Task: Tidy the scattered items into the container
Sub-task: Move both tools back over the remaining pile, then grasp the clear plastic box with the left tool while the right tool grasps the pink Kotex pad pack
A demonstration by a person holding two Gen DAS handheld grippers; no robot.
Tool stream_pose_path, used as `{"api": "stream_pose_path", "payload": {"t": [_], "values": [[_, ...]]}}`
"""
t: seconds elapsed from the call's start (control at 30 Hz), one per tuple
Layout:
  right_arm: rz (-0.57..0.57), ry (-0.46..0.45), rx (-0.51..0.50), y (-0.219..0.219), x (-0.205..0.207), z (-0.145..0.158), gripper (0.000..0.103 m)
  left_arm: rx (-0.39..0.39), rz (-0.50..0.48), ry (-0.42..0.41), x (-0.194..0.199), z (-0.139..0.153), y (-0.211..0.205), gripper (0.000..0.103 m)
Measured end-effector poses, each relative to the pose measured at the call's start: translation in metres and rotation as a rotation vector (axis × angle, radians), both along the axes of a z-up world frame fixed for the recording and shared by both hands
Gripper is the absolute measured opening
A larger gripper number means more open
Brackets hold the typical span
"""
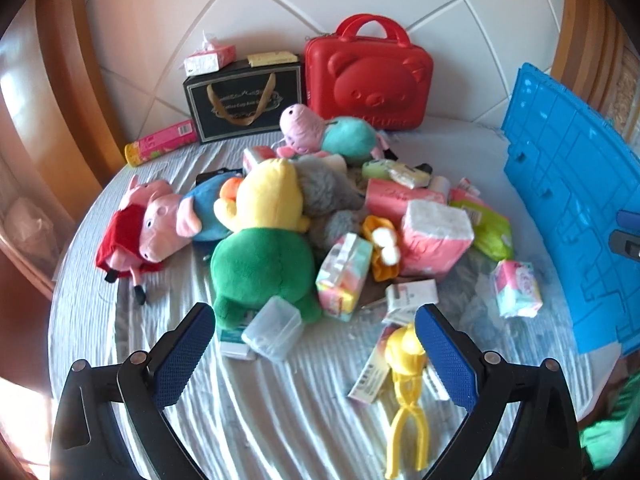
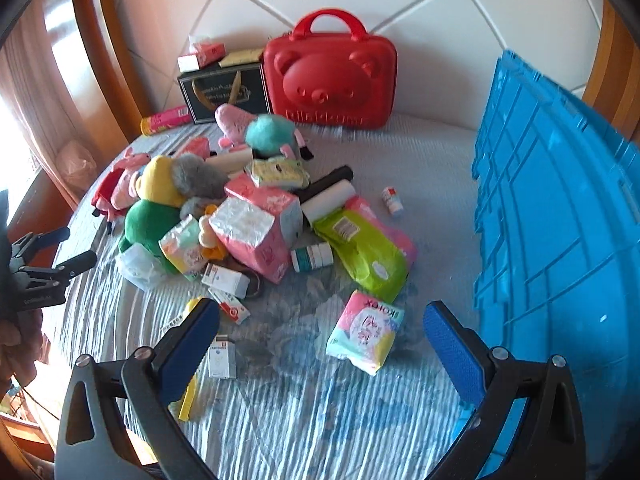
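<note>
1. Left gripper (image 1: 316,344): jaws apart, holding nothing, at the frame's bottom.
2. Right gripper (image 2: 320,340): jaws apart, holding nothing.
3. Scattered plush toys and packets, including a green-and-yellow plush toy (image 1: 260,248), fill mid-frame on the bed (image 2: 304,420).
4. Blue plastic crate (image 2: 560,220) stands at right.

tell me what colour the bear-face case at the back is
Red, handle included: the bear-face case shows best in the right wrist view.
</note>
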State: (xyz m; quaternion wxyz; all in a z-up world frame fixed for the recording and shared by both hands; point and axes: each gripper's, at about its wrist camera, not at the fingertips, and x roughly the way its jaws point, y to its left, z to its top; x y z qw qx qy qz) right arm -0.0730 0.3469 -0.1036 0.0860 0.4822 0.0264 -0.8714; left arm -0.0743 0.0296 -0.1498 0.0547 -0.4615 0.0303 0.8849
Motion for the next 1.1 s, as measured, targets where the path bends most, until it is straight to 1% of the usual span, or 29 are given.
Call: {"api": "stream_pose_path", "payload": {"t": [0.2,0.23,0.3,0.4,0.43,0.47,0.5,0.53,0.63,0.67,0.7,0.8,0.93,1.1], "values": [[-0.052,-0.093,0.016,-0.009,-0.004,-0.058,0.103,-0.013,-0.029,-0.062,-0.018,-0.056,-0.022,0.101],[-0.063,-0.102,0.016,-0.009,-0.005,-0.066,0.103,-0.02,-0.032,-0.069,-0.022,-0.063,-0.023,0.101],[-0.083,-0.127,0.027,-0.009,-0.006,-0.083,0.103,-0.009,-0.031,-0.085,-0.031,-0.077,-0.027,0.101],[-0.112,-0.157,0.033,-0.009,-0.01,-0.103,0.103,-0.002,-0.041,-0.11,-0.041,-0.096,-0.029,0.098],[-0.118,-0.168,0.031,-0.009,-0.011,-0.109,0.103,0.003,-0.049,-0.126,-0.044,-0.102,-0.029,0.094],[-0.12,-0.178,0.03,-0.009,-0.012,-0.115,0.103,0.012,-0.056,-0.142,-0.045,-0.108,-0.028,0.083],[-0.123,-0.183,0.035,-0.009,-0.013,-0.12,0.103,0.021,-0.061,-0.153,-0.047,-0.112,-0.028,0.078],[-0.126,-0.186,0.036,-0.009,-0.013,-0.123,0.103,0.027,-0.063,-0.156,-0.047,-0.114,-0.027,0.069],[-0.136,-0.198,0.043,-0.007,-0.015,-0.133,0.103,0.036,-0.061,-0.155,-0.044,-0.12,-0.026,0.057],[-0.138,-0.204,0.043,-0.007,-0.016,-0.137,0.103,0.038,-0.058,-0.153,-0.043,-0.121,-0.026,0.044],[-0.141,-0.212,0.041,-0.006,-0.017,-0.142,0.103,0.043,-0.052,-0.151,-0.042,-0.121,-0.027,0.039],[-0.164,-0.221,0.05,-0.002,-0.022,-0.153,0.103,0.077,-0.037,-0.138,-0.035,-0.118,-0.029,0.036],[-0.201,-0.196,0.082,0.001,-0.032,-0.158,0.103,0.092,-0.049,-0.128,-0.025,-0.112,-0.022,0.035],[-0.24,-0.203,0.151,0.005,-0.047,-0.175,0.103,0.106,-0.074,-0.12,-0.015,-0.102,-0.012,0.035]]}}
